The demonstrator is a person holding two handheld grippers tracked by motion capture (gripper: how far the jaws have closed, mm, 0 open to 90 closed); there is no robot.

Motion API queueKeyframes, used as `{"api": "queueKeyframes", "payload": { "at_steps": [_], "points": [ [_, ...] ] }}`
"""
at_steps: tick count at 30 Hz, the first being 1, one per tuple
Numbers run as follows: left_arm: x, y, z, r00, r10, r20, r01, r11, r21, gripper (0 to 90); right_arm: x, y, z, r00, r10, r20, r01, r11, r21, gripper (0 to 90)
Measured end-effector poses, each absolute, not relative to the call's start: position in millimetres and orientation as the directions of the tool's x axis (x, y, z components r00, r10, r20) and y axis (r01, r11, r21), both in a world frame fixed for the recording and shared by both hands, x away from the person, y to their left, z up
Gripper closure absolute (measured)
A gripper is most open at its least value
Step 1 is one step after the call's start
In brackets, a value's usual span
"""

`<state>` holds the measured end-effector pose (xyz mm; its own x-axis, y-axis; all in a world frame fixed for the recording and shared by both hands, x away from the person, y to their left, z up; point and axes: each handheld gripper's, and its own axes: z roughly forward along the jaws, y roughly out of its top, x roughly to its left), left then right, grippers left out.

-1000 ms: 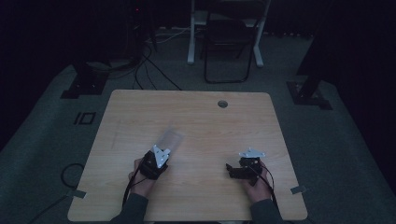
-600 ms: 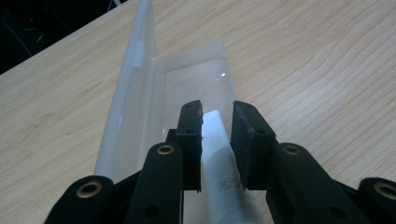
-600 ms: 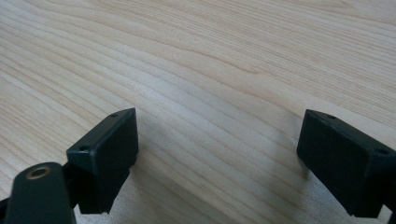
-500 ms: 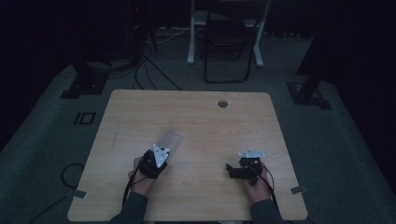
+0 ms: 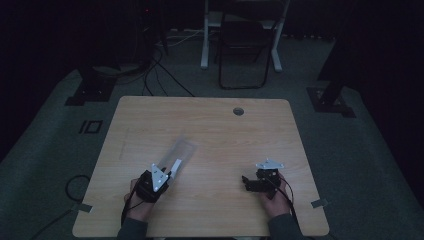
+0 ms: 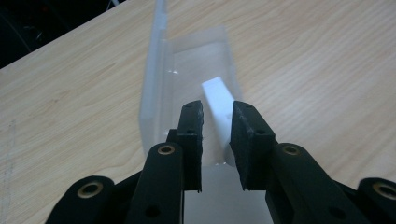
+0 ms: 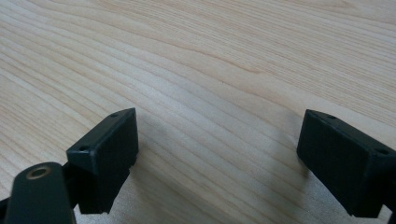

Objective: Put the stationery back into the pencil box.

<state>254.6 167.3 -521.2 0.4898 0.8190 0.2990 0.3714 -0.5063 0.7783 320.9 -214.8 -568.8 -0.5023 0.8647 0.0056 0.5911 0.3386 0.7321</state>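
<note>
slipping is the main risk i see: the left gripper [image 6: 217, 122] has its jaws narrowed around a small white block [image 6: 218, 106] that stands tilted inside a clear plastic tray [image 6: 184, 70], and the pads look only just at its sides, so a shallow or off-centre pinch could let the block twist out or tip over when lifted. second risk, judged: the tray is light and see-through, lying loose on the wooden table [image 5: 210, 125], and nothing holds it down, so any drag from the jaw tips against its wall could slide or flip it. the jaws have just been closing, with the block between them; whether the pads truly press on it i cannot tell, a thin gap may remain on one side. in the high view the left gripper [image 5: 167, 173] sits at the near end of the tray [image 5: 181, 150], left of table centre. the right gripper [image 7: 217, 158] is spread wide, holds nothing, hovers low over bare wood, well apart from the tray [image 5: 250, 181].
</note>
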Motion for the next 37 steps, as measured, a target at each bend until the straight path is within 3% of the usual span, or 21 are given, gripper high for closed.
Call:
{"api": "queueKeyframes", "payload": {
  "at_steps": [6, 17, 37],
  "points": [
    [246, 163, -525, 0.505, 0.798, 0.329, 0.382, -0.548, 0.744, 74.7, 321, -215, -569, -0.503, 0.864, 0.005, 0.591, 0.339, 0.732, 12.5],
    [270, 164, -537, 0.469, 0.820, 0.328, 0.459, -0.543, 0.703, 77.1, 321, -215, -569, -0.503, 0.864, 0.005, 0.590, 0.339, 0.732, 12.4],
    [251, 166, -532, 0.540, 0.814, 0.213, 0.382, -0.462, 0.801, 70.3, 321, -215, -569, -0.503, 0.864, 0.005, 0.590, 0.339, 0.732, 12.4]
  ]
}}
